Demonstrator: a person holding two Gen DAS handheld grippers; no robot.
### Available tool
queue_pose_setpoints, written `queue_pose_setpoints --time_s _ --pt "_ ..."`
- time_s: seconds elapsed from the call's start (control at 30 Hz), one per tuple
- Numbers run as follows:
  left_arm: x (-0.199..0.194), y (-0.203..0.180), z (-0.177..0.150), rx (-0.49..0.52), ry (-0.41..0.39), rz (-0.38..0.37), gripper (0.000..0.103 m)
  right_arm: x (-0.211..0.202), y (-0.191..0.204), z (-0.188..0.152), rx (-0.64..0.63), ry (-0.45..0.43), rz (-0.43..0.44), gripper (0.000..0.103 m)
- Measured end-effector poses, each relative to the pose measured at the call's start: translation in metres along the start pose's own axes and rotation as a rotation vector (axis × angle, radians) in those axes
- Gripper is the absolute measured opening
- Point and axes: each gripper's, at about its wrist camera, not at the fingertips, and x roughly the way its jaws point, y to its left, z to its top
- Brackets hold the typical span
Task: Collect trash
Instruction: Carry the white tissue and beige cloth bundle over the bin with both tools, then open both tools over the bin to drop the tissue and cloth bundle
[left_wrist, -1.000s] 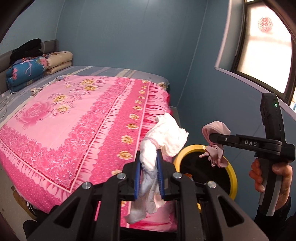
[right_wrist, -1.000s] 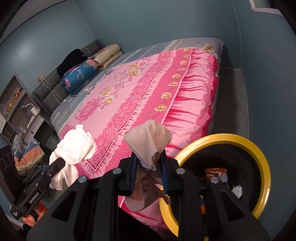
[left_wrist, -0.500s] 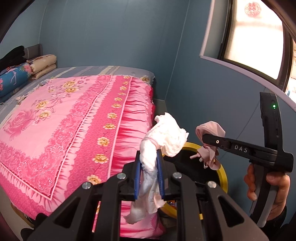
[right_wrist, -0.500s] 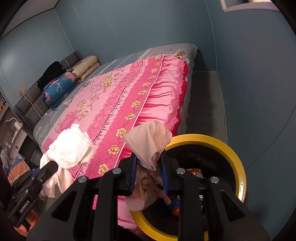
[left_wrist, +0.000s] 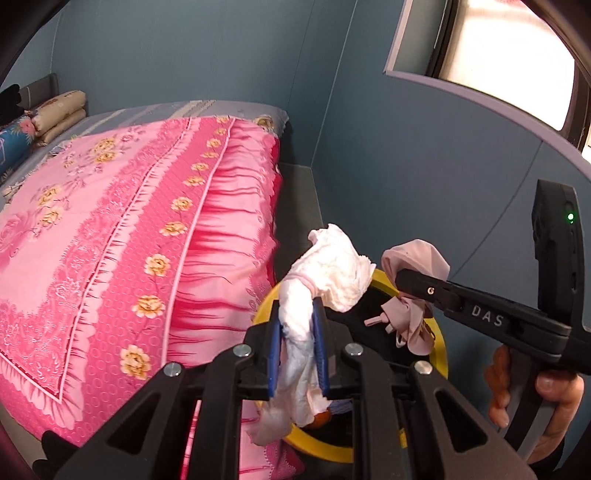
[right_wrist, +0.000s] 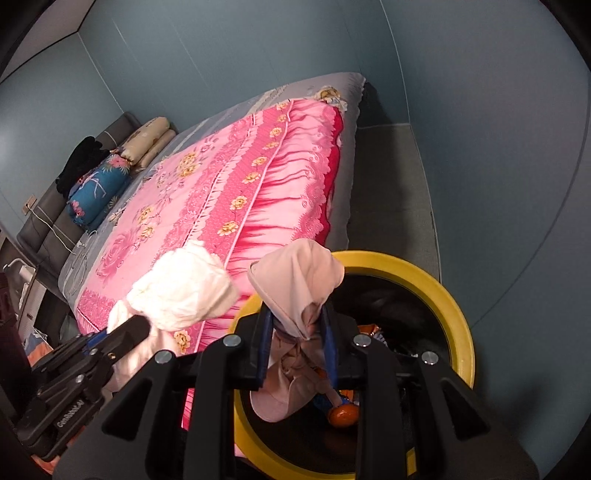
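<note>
Two crumpled wads: a white tissue (left_wrist: 334, 275), puffed at top with its tail hanging down, long axis 12 to 6, pinched in the left gripper (left_wrist: 298, 345); a pinkish-beige cloth (right_wrist: 301, 291), likewise upright, clamped in the right gripper (right_wrist: 298, 345). Both hang over one yellow-rimmed bin (right_wrist: 456, 314), at 5 o'clock of the bed (left_wrist: 122, 236).

The left gripper (left_wrist: 298, 347) is showing matt black plastic with blue pads, pinching a crumpled white paper wad (left_wrist: 332, 273). The pink cloth (right_wrist: 299, 284) is looking soft and smooth. The bin's yellow rim (right_wrist: 454, 306) is gleaming like glossy plastic beside the satiny pink bedspread (left_wrist: 129, 236)
</note>
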Motion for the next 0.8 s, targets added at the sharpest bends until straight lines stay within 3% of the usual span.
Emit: queue_pose_setpoints --time_s 0.23,0.43,0.5,0.57,0.6,0.8 --pt "0.024 -0.002 -0.010 -0.020 0.068 -0.052 0.015 0.008 -0.019 -0.003 0.035 0.008 -0.014 0.024" --pt "0.021 -0.004 -0.010 -0.016 0.053 -0.082 0.015 0.008 -0.026 -0.003 0.050 -0.001 -0.013 0.027" --pt "0.017 -0.005 -0.010 -0.013 0.041 -0.085 0.024 0.008 -0.027 -0.003 0.061 -0.004 -0.014 0.032" --pt "0.014 -0.001 -0.010 -0.032 0.031 -0.097 0.041 0.006 -0.032 -0.002 0.081 -0.012 -0.019 0.043" --pt "0.011 0.003 -0.011 -0.049 0.023 -0.098 0.044 0.005 -0.033 -0.001 0.086 -0.016 -0.023 0.045" --pt "-0.001 0.030 -0.011 -0.107 -0.005 -0.058 0.048 -0.003 -0.032 0.002 0.083 -0.054 -0.043 0.046"
